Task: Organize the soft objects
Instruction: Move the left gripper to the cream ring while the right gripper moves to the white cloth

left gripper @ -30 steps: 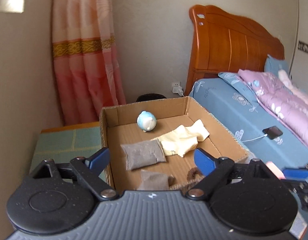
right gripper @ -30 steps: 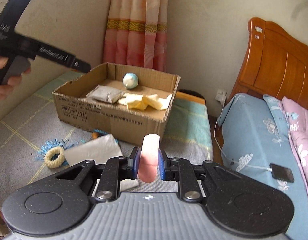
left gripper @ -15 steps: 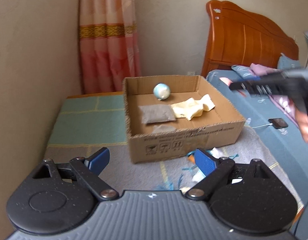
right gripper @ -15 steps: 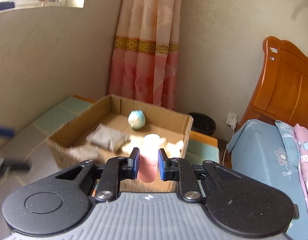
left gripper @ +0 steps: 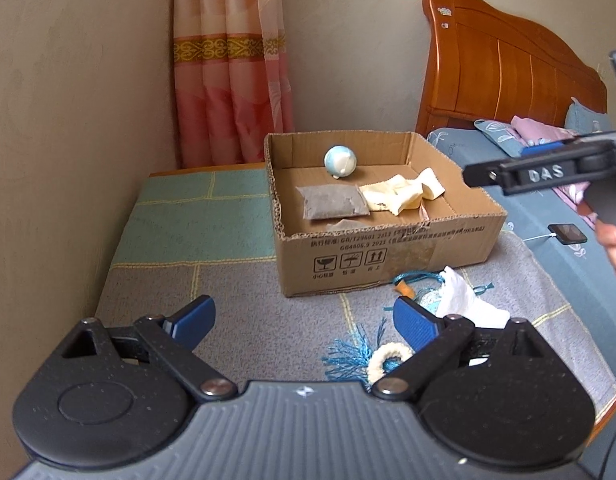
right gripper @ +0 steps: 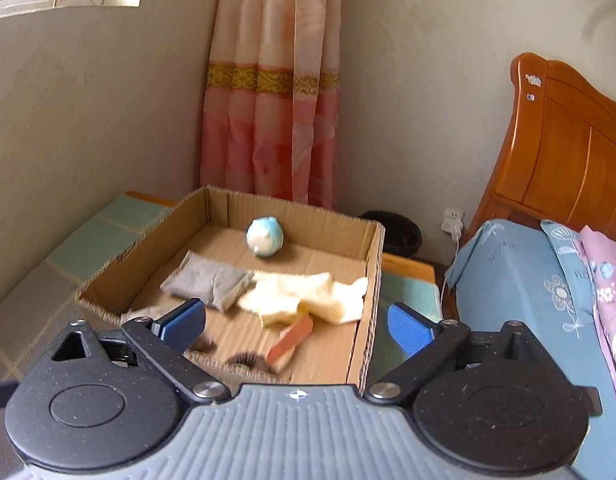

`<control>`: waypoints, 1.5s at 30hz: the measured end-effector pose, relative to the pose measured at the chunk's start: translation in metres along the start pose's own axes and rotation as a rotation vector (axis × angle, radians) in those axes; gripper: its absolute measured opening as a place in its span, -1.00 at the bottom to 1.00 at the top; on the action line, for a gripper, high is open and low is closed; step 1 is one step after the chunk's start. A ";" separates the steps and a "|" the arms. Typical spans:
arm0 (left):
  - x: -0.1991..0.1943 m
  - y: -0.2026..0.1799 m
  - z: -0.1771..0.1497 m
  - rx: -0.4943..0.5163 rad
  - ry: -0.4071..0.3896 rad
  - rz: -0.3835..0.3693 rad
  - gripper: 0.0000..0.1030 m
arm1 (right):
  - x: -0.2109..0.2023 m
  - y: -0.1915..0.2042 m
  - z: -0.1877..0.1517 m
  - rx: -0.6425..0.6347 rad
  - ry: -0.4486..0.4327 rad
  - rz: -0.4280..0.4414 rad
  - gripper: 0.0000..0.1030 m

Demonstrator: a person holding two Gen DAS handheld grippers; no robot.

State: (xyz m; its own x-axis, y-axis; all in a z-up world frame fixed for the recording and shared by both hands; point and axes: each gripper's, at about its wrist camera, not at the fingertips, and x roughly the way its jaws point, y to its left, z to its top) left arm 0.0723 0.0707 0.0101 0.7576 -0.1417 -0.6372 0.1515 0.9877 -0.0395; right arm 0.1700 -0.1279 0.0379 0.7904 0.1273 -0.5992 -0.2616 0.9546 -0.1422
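Observation:
A cardboard box sits on a low cloth-covered table; it also shows in the right wrist view. Inside lie a blue-white ball, a grey pouch, a cream cloth and a pink sponge, blurred, by the box's near right wall. My right gripper is open and empty above the box's near edge. My left gripper is open and empty, low over the table before the box. A white cloth, a blue tassel and a cream ring lie on the table.
A bed with a blue sheet and wooden headboard stands on the right. A pink curtain hangs behind the box. A black bin stands in the corner. A phone lies on the bed.
My right gripper moved over the box, opened and let go of the pink sponge, which now lies in the box. My left gripper drew back from the box toward the table's near end.

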 end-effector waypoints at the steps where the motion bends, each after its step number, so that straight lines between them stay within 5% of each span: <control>1: 0.000 0.000 -0.001 0.001 0.000 -0.001 0.86 | -0.002 0.002 -0.003 0.003 0.010 -0.001 0.98; 14: 0.009 0.003 -0.020 -0.011 0.048 -0.008 0.86 | 0.020 0.022 -0.060 0.068 0.217 -0.005 1.00; 24: 0.010 0.003 -0.028 -0.007 0.073 -0.005 0.87 | 0.048 0.049 -0.068 0.097 0.252 0.015 1.00; 37: 0.019 -0.007 -0.031 0.018 0.087 -0.019 0.95 | 0.025 0.012 -0.109 0.210 0.316 -0.032 1.00; 45: 0.019 -0.027 -0.039 0.122 0.095 0.019 0.96 | 0.024 0.010 -0.124 0.234 0.329 -0.023 1.00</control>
State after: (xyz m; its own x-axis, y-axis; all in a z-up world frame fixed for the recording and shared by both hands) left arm 0.0578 0.0435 -0.0314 0.6983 -0.1107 -0.7072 0.2182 0.9739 0.0630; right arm 0.1175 -0.1484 -0.0755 0.5654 0.0489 -0.8234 -0.0833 0.9965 0.0019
